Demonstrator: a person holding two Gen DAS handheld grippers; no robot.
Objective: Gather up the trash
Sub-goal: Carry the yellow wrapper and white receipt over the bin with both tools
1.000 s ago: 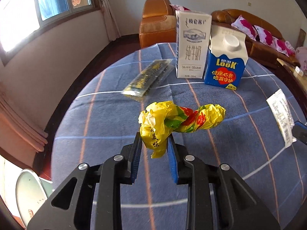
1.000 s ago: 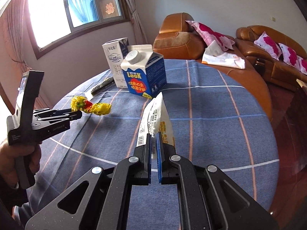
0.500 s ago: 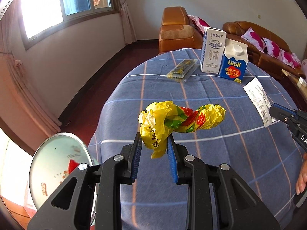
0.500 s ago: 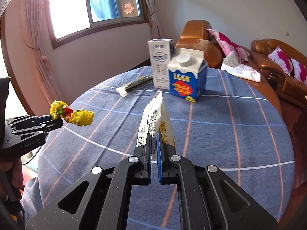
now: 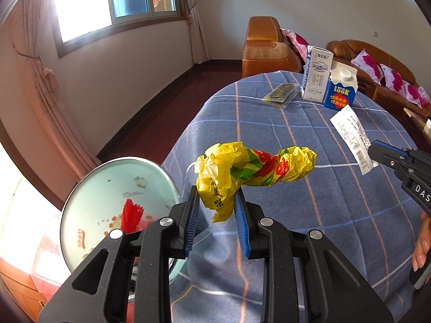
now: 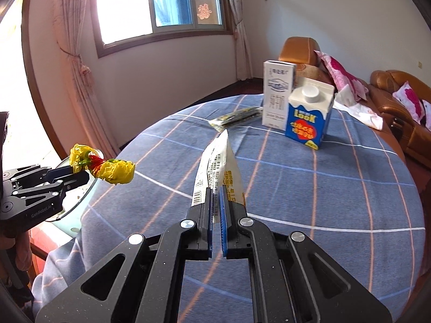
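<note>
My left gripper [image 5: 216, 197] is shut on a crumpled yellow wrapper [image 5: 253, 167] with red and green print, held in the air over the table's left edge. The same wrapper [image 6: 103, 168] shows at the left of the right wrist view, in the left gripper [image 6: 78, 173]. My right gripper [image 6: 216, 192] is shut on a flat white packet [image 6: 219, 161] with printed labels, held above the blue cloth. That packet [image 5: 351, 134] and the right gripper [image 5: 377, 148] appear at the right in the left wrist view. A round pale green bin [image 5: 107, 204] with red scraps inside stands below left of the table.
On the round table's blue checked cloth [image 6: 309, 196] stand a white milk carton [image 6: 278, 98] and a blue LOOK carton [image 6: 309, 115], with a dark flat wrapper [image 6: 237, 117] beside them. Brown sofas with pink cushions lie behind. A hand [image 5: 421, 242] holds the right gripper.
Both grippers have swung to the left with their loads still held. The left one now hangs beyond the table edge, with the pale green bin much larger in its view.
</note>
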